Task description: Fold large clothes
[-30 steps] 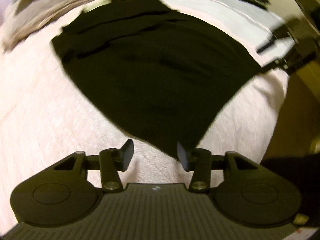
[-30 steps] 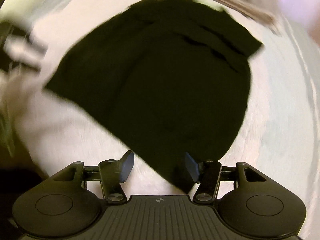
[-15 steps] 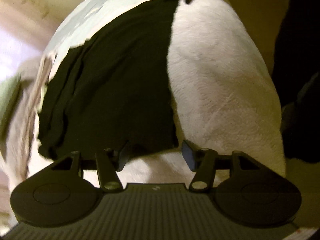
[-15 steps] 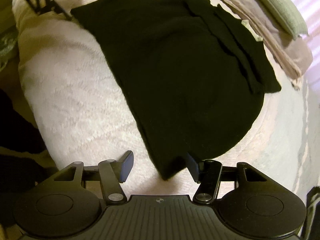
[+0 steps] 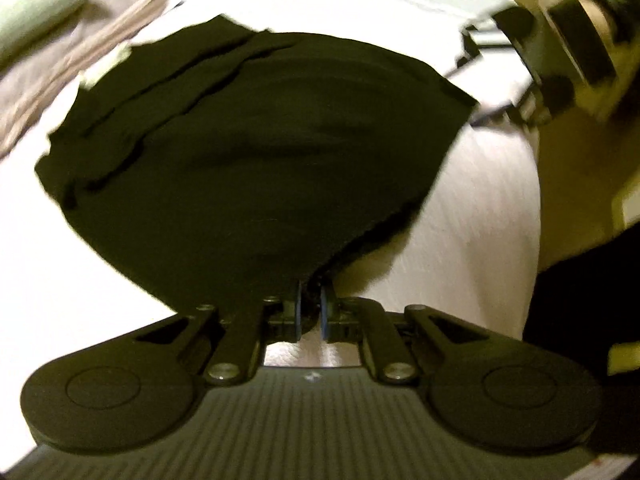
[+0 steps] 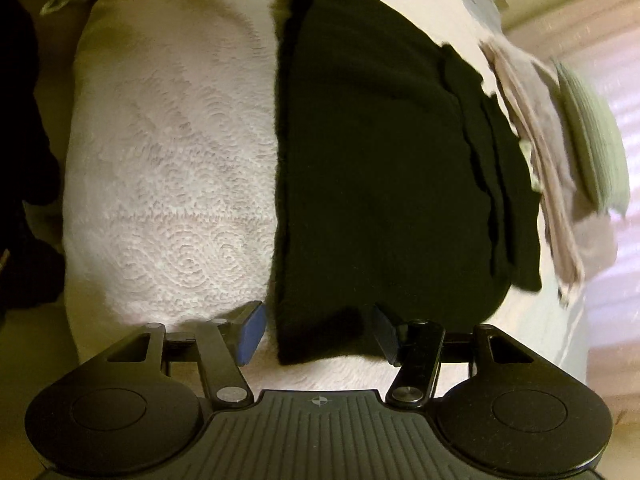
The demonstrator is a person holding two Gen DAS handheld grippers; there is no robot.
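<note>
On the hand-held gripper (image 6: 318,334), no legible writing

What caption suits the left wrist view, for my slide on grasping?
Left gripper shut on the black garment's near corner, lying on a white bedspread.

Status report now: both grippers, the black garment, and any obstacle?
Left gripper has just closed, shut on black garment corner. Right gripper open, other corner between its pads, not pinched. Garment flat on white bedspread. Nothing in the way.
</note>
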